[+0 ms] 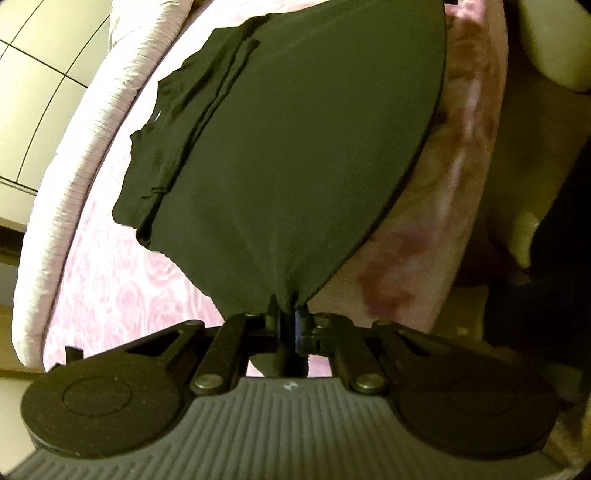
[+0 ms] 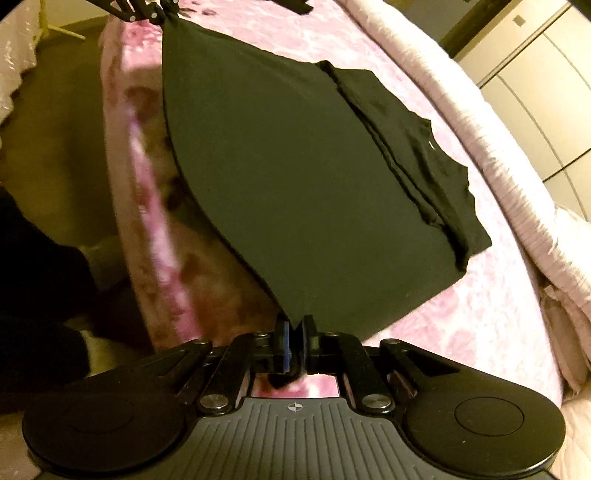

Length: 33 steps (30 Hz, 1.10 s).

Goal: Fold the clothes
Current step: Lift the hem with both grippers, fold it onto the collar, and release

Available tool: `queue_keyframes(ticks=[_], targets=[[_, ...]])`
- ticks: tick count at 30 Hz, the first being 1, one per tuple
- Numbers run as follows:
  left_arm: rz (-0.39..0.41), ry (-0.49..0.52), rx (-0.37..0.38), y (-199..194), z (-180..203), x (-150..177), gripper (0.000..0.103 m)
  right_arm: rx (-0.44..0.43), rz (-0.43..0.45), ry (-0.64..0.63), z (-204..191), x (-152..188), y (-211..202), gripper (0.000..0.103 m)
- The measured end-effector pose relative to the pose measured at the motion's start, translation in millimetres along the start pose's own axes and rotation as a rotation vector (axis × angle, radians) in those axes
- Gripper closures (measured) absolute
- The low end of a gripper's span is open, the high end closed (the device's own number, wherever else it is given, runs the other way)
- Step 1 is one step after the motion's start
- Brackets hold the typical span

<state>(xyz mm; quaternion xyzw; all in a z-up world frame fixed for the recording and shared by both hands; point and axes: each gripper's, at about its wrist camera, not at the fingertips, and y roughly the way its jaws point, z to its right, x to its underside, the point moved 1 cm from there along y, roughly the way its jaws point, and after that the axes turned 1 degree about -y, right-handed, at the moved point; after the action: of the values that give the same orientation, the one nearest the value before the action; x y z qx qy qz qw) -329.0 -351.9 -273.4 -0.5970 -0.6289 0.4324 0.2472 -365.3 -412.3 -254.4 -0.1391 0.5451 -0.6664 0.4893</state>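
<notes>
Black cloth: the garment (image 1: 288,147) lies on the pink flowered bedspread (image 1: 110,295), its near hem pinched up at both corners and stretched taut between my two claws.
Left claw: my left claw (image 1: 290,317) is clamped tight on one hem corner; the fabric bunches to a point right at the pads.
Right claw: my right claw (image 2: 293,339) is closed on the other hem corner, the cloth caught between the blue pads (image 2: 285,343). In this view the left claw (image 2: 155,13) shows at the top, gripping the far end of the same edge.
Far half: the end of the garment away from me rests flat on the bed, with narrow strips, sleeves I think, already folded inward along the side.
Bed edge: the raised hem hangs near the side of the mattress (image 2: 147,206), clear of the floor.
Step in hand: I judge this to be the lengthwise fold, hem towards collar, just started with the lift.
Next move: both claws should carry the hem forward together, level and equally taut, and lay it over the far end.
Care: uneven travel would skew the fold; slack would let the tucked sleeves spill out.
</notes>
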Motion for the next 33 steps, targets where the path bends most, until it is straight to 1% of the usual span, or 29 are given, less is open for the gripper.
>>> queue_keyframes(ticks=[5,8,11,13,15,17,20,21,23,25,26,29,31,33], targets=[[-0.036,-0.042,0.073,-38.3,9.8,5.0,0.100,-0.078,-0.030,-0.002,-12.5,9.3,-38.1,0.099],[-0.034,-0.086,0.098,-58.0,-3.3,-4.4,0.100,-0.096,-0.034,-0.007,-13.2,8.6,-60.9,0.099],[0.003,-0.116,0.073,-66.6,-37.4,-37.8,0.099,-0.038,-0.012,-0.024,17.3,-4.1,-78.0,0.099],[0.037,-0.138,0.051,-63.2,-70.3,-72.8,0.099,0.024,0.005,-0.017,49.7,-13.5,-80.0,0.099],[0.073,-0.146,0.018,-53.9,-101.0,-105.9,0.099,0.083,0.018,-0.018,84.9,-24.1,-72.8,0.099],[0.100,-0.163,0.005,-33.5,-132.1,-152.9,0.099,0.133,0.021,-0.019,124.0,-37.5,-54.9,0.099],[0.116,-0.202,0.023,9.6,-180.4,-197.8,0.099,0.175,0.005,-0.023,177.1,-55.5,-19.0,0.099],[0.122,-0.212,0.039,25.2,-190.2,-215.3,0.099,0.182,-0.012,-0.024,192.9,-59.8,-5.4,0.099],[0.121,-0.223,0.082,62.8,-215.7,-237.3,0.099,0.179,-0.056,-0.016,223.4,-69.0,27.6,0.099],[0.101,-0.231,0.130,98.2,-230.4,-259.0,0.099,0.165,-0.093,-0.012,249.3,-76.6,57.3,0.099],[0.090,-0.232,0.151,112.4,-235.2,-265.4,0.099,0.152,-0.108,-0.012,261.2,-77.9,69.9,0.099],[0.067,-0.224,0.189,146.7,-252.0,-270.3,0.099,0.112,-0.147,-0.004,291.4,-84.1,106.2,0.099],[0.054,-0.224,0.214,168.4,-263.8,-274.2,0.099,0.091,-0.159,0.013,310.0,-88.6,123.0,0.099],[0.034,-0.246,0.247,186.8,-277.5,-278.4,0.099,0.070,-0.164,0.036,325.6,-94.0,134.8,0.099]])
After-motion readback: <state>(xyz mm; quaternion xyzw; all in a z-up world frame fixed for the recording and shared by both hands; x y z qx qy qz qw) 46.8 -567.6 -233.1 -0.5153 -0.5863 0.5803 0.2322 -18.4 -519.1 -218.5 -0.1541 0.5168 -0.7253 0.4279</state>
